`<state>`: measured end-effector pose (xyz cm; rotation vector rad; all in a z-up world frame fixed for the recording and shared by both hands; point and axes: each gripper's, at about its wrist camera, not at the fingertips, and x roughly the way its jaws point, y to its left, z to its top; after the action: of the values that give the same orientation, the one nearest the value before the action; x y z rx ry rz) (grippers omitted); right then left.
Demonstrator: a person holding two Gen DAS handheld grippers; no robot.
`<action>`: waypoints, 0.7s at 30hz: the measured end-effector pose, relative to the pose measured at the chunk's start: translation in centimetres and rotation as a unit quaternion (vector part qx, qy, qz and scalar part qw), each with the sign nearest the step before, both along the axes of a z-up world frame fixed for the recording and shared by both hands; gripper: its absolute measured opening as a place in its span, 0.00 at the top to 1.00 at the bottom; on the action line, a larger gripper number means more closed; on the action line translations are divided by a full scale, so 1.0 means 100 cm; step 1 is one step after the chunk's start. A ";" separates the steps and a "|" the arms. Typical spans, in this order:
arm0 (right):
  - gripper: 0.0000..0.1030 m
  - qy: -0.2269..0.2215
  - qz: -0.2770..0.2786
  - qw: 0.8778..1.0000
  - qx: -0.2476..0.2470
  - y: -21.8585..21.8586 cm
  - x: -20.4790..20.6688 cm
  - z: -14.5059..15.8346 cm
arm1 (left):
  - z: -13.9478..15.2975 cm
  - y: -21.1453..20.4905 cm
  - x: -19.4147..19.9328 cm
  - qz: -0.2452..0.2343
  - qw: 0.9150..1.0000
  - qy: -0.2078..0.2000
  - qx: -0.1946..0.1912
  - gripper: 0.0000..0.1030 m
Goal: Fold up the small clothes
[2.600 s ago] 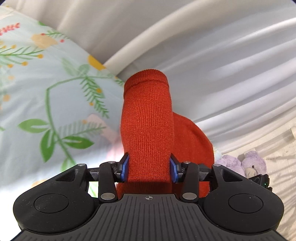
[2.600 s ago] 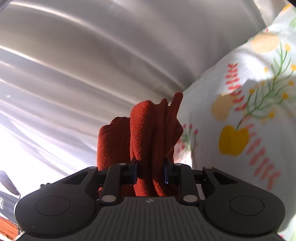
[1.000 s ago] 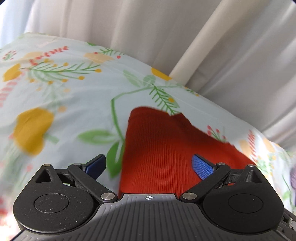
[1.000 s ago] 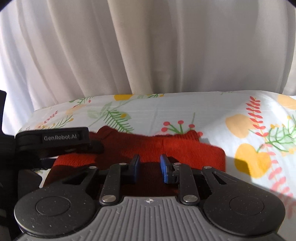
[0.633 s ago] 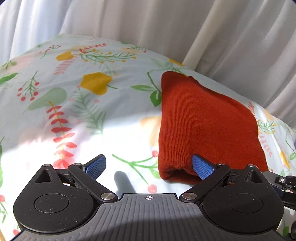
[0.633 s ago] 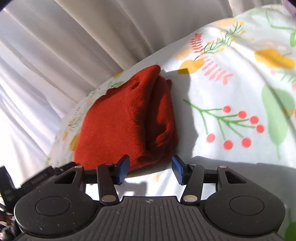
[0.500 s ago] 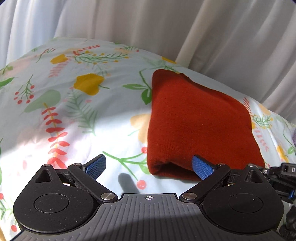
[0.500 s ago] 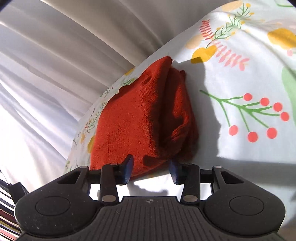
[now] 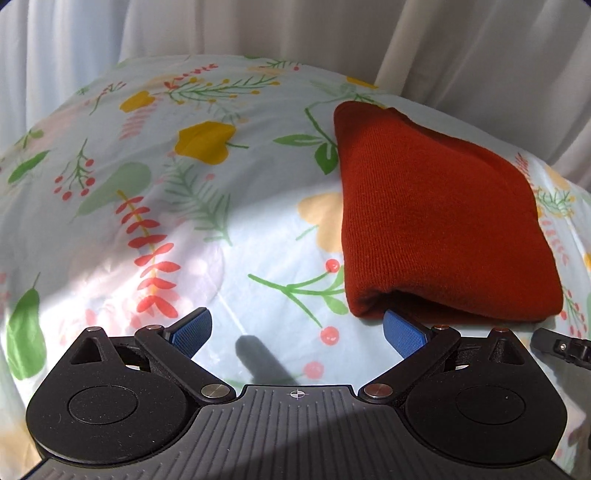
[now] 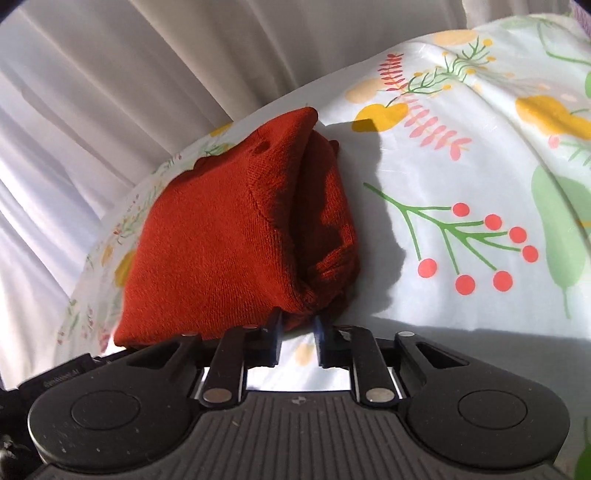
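Observation:
A folded red knit garment point(image 9: 436, 229) lies flat on the floral bedsheet point(image 9: 177, 229), to the right in the left wrist view. My left gripper point(image 9: 297, 328) stands wide open just short of its near edge; only the sheet shows between the blue pads point(image 9: 192, 328). In the right wrist view the garment point(image 10: 221, 240) shows its stacked layers on the right side. My right gripper point(image 10: 297, 330) sits at the garment's near corner with its jaws close together. A narrow gap between them shows the sheet point(image 10: 461, 166), and they do not visibly press the knit.
White curtains point(image 9: 295, 29) hang behind the bed's far edge, close behind the garment. Part of the right gripper's body point(image 9: 561, 347) shows at the right edge of the left wrist view. The left gripper's body point(image 10: 59, 373) shows at the lower left of the right wrist view.
The garment, held up by both grippers before, now lies on the sheet. The left jaws opened and drew back. The right jaws let go, then narrowed at the near corner.

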<state>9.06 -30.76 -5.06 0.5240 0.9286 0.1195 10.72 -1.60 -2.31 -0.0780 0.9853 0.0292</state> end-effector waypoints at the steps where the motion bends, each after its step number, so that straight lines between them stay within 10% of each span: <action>1: 0.74 0.005 0.006 0.999 -0.033 0.006 -0.003 0.003 | 0.002 -0.003 -0.001 -0.004 1.000 -0.002 0.012 0.01; 6: 0.31 0.025 0.048 0.994 -0.091 0.026 -0.025 0.020 | 0.008 -0.015 -0.001 -0.029 0.999 -0.002 0.044 0.01; 12: 0.06 0.017 0.058 0.986 -0.157 0.058 -0.020 0.046 | 0.023 -0.020 0.009 -0.036 0.998 0.006 0.049 0.00; 21: 0.04 0.040 0.047 0.977 -0.205 0.082 -0.001 0.064 | 0.033 -0.022 0.010 -0.044 0.998 0.001 0.051 0.00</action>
<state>9.00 -22.55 1.39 0.1030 1.0237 -0.0104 11.68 -3.83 0.98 0.0596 0.9874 -0.0001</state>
